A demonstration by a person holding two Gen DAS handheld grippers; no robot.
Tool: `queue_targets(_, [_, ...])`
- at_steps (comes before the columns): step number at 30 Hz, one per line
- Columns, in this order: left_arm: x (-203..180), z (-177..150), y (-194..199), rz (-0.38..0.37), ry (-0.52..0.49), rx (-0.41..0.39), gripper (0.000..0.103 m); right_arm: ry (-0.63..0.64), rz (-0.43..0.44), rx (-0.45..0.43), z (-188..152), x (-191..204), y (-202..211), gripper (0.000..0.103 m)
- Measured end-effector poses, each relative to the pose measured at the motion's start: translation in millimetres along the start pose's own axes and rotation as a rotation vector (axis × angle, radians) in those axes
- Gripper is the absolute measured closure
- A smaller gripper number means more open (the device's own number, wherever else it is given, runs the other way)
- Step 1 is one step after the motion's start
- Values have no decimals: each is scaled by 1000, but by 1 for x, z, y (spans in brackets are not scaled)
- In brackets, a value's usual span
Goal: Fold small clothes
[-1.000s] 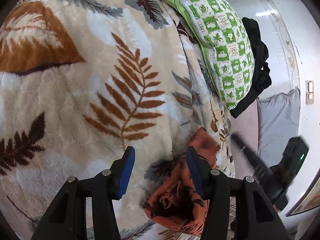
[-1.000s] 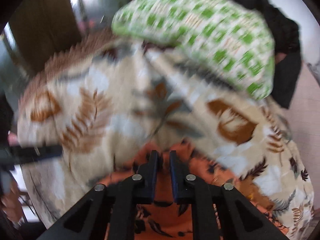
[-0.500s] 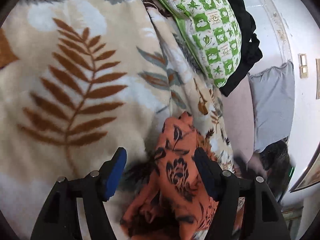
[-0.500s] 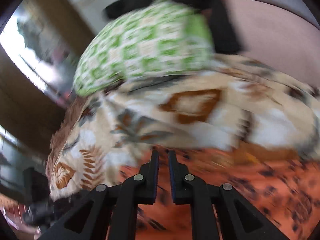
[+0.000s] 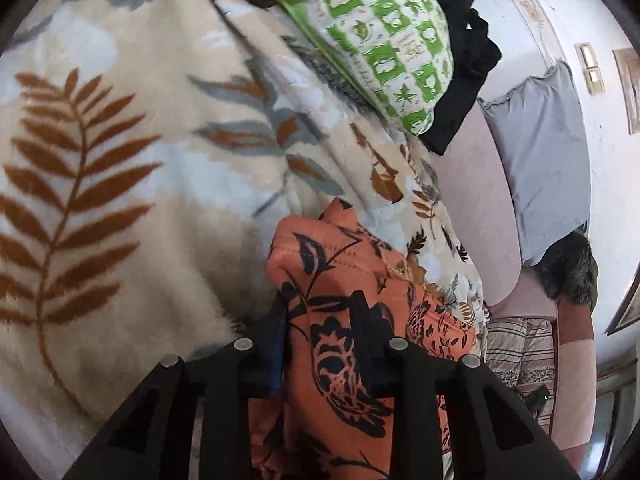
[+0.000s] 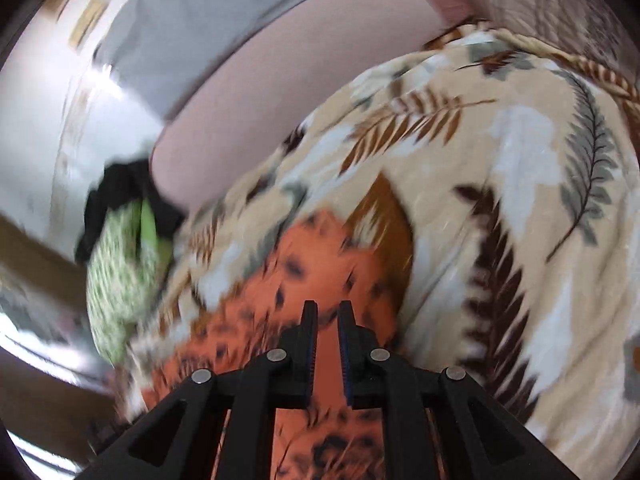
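An orange garment with black flowers (image 5: 332, 264) lies bunched on a leaf-print blanket (image 5: 140, 160). In the left wrist view my left gripper (image 5: 320, 308) is closing, and a fold of this garment fills the space between its pads. In the blurred right wrist view the orange garment (image 6: 320, 248) spreads flat on the blanket (image 6: 480, 160) under my right gripper (image 6: 328, 312). That gripper's jaws are opening to a slim gap. Orange cloth shows through the gap, but I see none pinched.
A green checked pillow (image 5: 384, 40) lies at the blanket's far side with a black garment (image 5: 464, 80) against it. A pink sheet (image 5: 472, 208) and a grey pillow (image 5: 540, 152) are to the right, near the wall. Striped cloth (image 5: 516, 344) lies lower right.
My left gripper slid over the orange garment and closed on it from wide open. The right gripper swept fast across the bed and rolled, and its jaws parted slightly.
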State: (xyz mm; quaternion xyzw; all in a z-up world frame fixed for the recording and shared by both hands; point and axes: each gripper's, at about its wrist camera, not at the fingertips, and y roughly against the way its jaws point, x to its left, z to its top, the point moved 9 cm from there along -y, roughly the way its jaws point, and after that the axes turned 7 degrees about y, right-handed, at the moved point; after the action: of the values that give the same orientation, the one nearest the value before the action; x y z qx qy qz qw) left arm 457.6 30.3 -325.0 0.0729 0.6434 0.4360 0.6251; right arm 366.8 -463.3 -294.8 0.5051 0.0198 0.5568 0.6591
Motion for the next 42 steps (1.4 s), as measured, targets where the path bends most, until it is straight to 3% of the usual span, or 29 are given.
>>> queue_targets(2, [-2,2,-1,-5,-1,-11,69,-1,22,10,12,-3,-11,86])
queue_targets(4, [-5,3,-5,-6,-7,-9,56,24,34,30,22,1,-27,85])
queue_targets(8, [-12,3,-7,13,-40,-1,55,123,-23,103,31,10,-67,84])
queue_targets(12, [-24,2,-1,9,-69,-17,59,147,-6,108,33,16,-78,84])
queue_targets(14, [-29,1,-1,23,-90,-24,77,158,60,-16,39,27,-50,84])
queue_targets(16, [-31,-1,-4,48,-107,-24,78,218,73,-137,42,38,-22,69])
queue_targets(17, [-31,-2,-6,61,-116,-23,78,232,72,-161,42,39,-14,25])
queue_targets(18, [-29,-3,-7,79,-120,-18,78,221,79,-168,40,36,-9,0])
queue_targets(20, [-25,-3,-9,72,-100,-5,70,142,96,-214,44,25,-3,0])
queue_targets(22, [-20,-1,-8,35,-56,10,59,96,102,-159,45,15,-14,2])
queue_targets(24, [-14,1,-8,17,-18,15,54,85,107,-107,46,13,-26,18])
queue_targets(27, [-12,3,-9,19,-13,23,54,110,67,14,45,12,-56,33])
queue_targets(32, [-25,7,-9,-22,-39,15,56,160,2,135,44,17,-97,33])
queue_targets(33, [-27,8,-11,-18,-43,8,57,170,-18,142,44,18,-103,33])
queue_targets(34, [-27,9,-12,-11,-46,6,67,196,-51,154,43,19,-109,35])
queue_targets(35, [-27,10,-14,1,-51,5,78,227,-82,163,41,22,-114,61])
queue_targets(36, [-28,10,-15,17,-62,0,82,261,-94,176,39,25,-118,78])
queue_targets(37, [-29,10,-16,25,-71,-4,89,318,-111,198,34,31,-122,86])
queue_targets(40, [-41,10,-11,32,-120,-30,93,447,-207,150,33,43,-112,93])
queue_targets(42, [-50,11,-3,23,-153,-61,93,427,-206,99,40,47,-95,93])
